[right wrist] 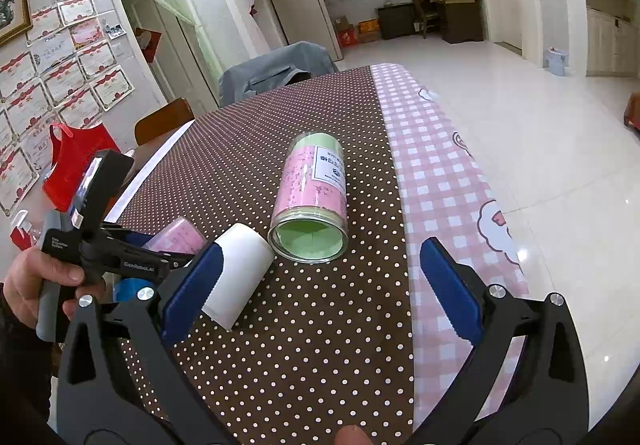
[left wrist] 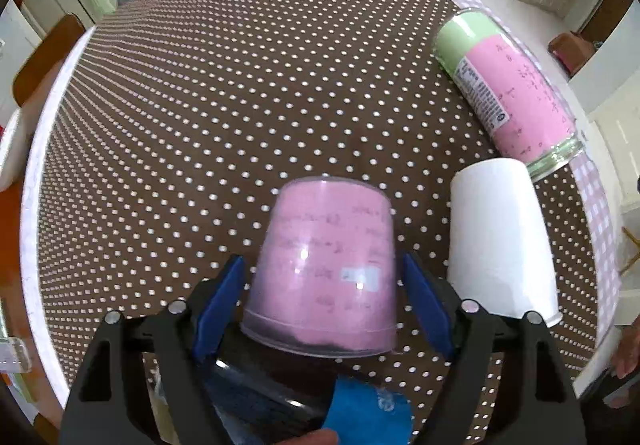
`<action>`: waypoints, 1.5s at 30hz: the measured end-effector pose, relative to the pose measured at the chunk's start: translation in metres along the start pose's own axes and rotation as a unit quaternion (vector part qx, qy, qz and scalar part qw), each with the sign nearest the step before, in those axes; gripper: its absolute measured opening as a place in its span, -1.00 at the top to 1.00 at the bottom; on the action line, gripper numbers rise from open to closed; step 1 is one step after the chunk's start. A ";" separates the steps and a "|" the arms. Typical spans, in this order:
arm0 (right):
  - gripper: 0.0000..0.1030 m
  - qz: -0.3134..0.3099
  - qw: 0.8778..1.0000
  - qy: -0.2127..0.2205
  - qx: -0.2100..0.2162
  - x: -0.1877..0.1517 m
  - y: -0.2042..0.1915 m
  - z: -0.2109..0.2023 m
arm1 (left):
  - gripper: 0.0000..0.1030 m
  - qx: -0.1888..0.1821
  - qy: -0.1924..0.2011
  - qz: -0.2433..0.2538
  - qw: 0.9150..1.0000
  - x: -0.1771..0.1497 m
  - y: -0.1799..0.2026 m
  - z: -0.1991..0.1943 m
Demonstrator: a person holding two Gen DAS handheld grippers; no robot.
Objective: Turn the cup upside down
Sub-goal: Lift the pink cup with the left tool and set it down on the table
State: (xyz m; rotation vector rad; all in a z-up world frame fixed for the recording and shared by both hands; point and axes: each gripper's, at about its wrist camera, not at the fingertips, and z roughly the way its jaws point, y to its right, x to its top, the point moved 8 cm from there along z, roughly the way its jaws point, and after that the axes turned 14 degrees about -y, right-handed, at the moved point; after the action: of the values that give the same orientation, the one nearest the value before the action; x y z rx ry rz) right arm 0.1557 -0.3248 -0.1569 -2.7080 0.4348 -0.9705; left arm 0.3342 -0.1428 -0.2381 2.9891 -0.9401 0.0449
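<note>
A clear plastic cup with a pink label [left wrist: 326, 269] stands between the blue pads of my left gripper [left wrist: 322, 309], base up and rim down, close over the dotted brown tablecloth [left wrist: 240, 105]. The pads sit beside its walls with small gaps, so the jaws look open. The cup shows partly in the right wrist view [right wrist: 176, 237], behind the left gripper [right wrist: 120, 261]. My right gripper [right wrist: 320, 285] is open and empty above the table. A white paper cup [left wrist: 500, 241] stands upside down right of the pink cup [right wrist: 236, 273].
A tall glass jar with a pink and green label [left wrist: 504, 93] lies on its side at the right, mouth toward me [right wrist: 310, 205]. A pink checked cloth [right wrist: 436, 181] covers the table's right edge. Chairs [right wrist: 164, 121] stand at the far side.
</note>
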 end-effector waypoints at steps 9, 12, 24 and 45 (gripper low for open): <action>-0.88 -0.001 1.000 0.006 -0.006 -0.003 -0.003 -0.010 | -0.26 0.002 0.026 -0.010 1.000 0.005 -0.007 -0.012; -0.88 -0.002 1.000 0.010 -0.007 -0.005 -0.005 -0.016 | -0.26 -0.004 0.045 -0.013 0.999 0.002 -0.016 -0.025; -0.88 -0.014 0.999 0.045 0.003 -0.018 -0.017 -0.053 | -0.26 -0.017 0.122 -0.010 0.992 -0.045 0.018 -0.097; -0.88 0.008 0.997 0.073 0.023 -0.039 0.002 -0.086 | -0.26 -0.076 0.114 -0.035 0.990 -0.125 0.095 -0.066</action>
State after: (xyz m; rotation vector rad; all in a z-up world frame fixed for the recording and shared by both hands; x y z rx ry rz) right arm 0.0712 -0.3233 -0.1150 -2.5996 0.4529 -1.1638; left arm 0.1758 -0.1482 -0.1762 2.7987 -0.7768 0.2954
